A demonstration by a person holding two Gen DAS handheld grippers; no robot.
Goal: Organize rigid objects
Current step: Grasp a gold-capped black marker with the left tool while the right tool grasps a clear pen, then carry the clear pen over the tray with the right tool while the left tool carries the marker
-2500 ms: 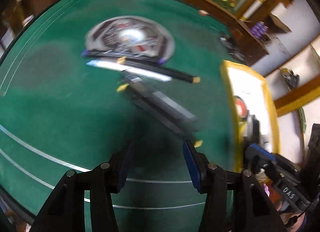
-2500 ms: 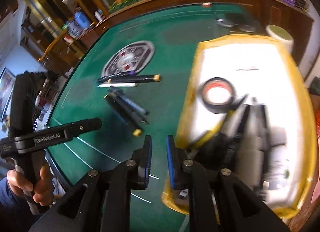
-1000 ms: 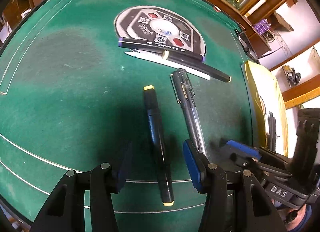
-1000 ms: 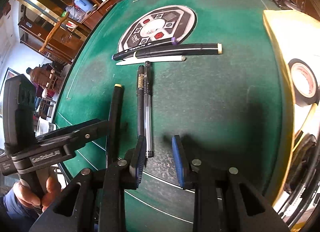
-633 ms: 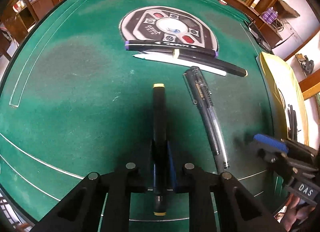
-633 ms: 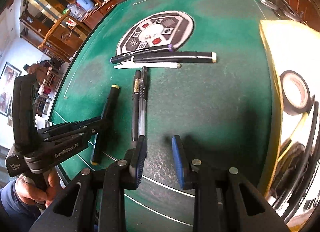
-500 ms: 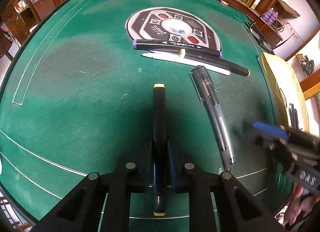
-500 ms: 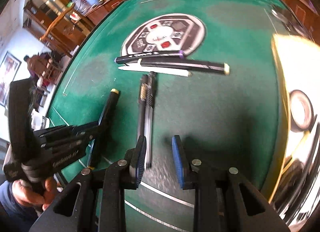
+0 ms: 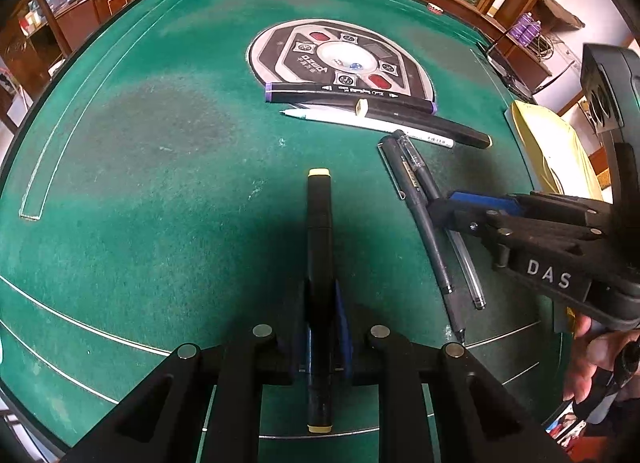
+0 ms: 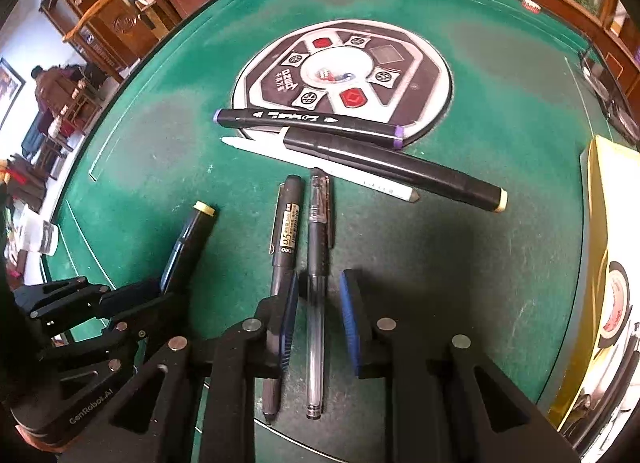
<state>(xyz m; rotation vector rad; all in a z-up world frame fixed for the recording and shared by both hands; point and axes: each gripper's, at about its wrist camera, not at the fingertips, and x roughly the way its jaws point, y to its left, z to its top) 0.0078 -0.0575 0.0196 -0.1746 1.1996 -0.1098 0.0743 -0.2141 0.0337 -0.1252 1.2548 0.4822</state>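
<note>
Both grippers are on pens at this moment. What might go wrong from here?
The right gripper straddles the clear pen, but the black gel pen lies right against its left finger, so closing may nudge or pinch both. The left gripper holds the yellow-capped marker near its rear end, so the long front could droop or swing when lifted.

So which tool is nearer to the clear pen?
Right. The right tool straddles the clear pen, still open; the left tool is off to its side, shut on the yellow-capped marker.
</note>
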